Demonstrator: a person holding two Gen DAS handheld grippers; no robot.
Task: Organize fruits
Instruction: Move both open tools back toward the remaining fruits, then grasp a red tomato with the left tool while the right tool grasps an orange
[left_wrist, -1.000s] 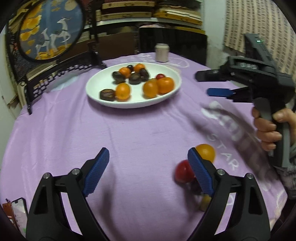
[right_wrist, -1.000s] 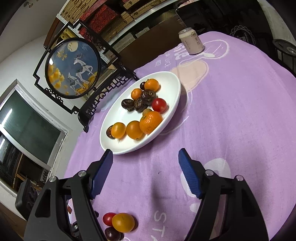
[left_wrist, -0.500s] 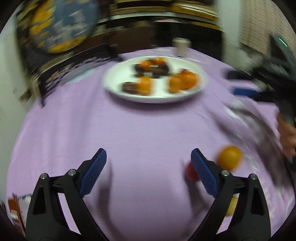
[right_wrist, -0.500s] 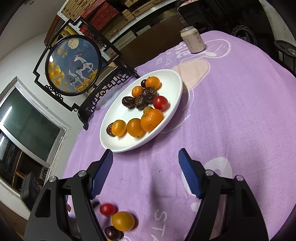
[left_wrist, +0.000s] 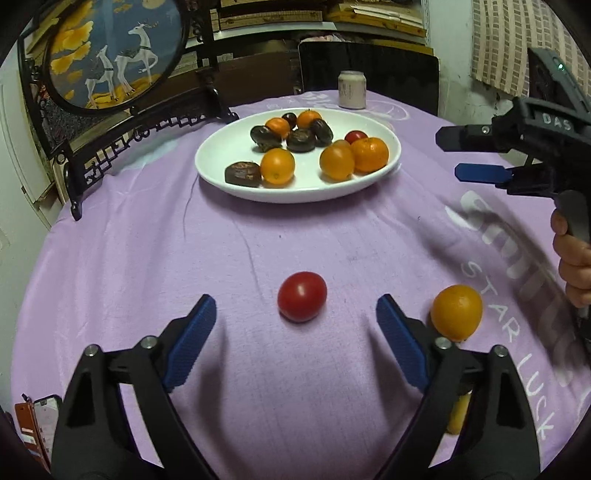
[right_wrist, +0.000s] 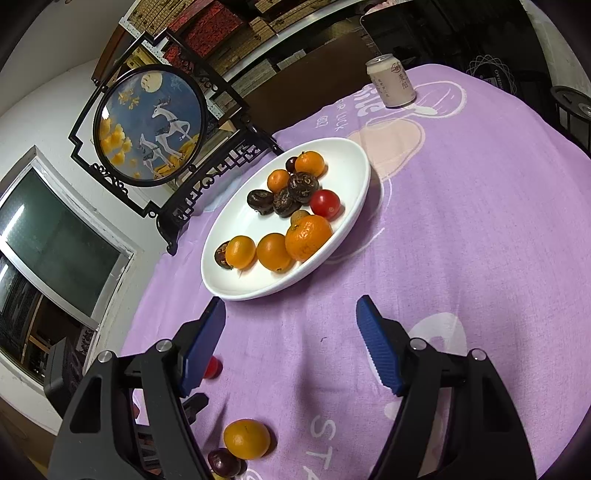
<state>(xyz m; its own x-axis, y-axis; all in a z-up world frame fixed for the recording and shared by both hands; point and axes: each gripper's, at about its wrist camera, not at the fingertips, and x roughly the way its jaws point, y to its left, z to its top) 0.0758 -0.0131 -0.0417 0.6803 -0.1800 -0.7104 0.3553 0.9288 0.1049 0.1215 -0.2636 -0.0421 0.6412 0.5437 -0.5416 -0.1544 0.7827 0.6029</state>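
Left gripper (left_wrist: 295, 325) spread wide around a tomato (left_wrist: 302, 296).
Tomato lies untouched on the cloth (left_wrist: 184, 251); right gripper (right_wrist: 291, 341) gapes empty before the plate (right_wrist: 354, 173).

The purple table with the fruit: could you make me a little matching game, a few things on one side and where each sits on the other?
Things:
1. red tomato
2. loose orange
3. drink can
4. dark fruit beside an orange

Places:
A. on the cloth beyond the white plate
B. on the plate, near its front edge
C. on the cloth ahead of the open left gripper, in line with the gap between its fingers
D. on the cloth just outside the left gripper's right finger

Pairs: 1-C, 2-D, 3-A, 4-B
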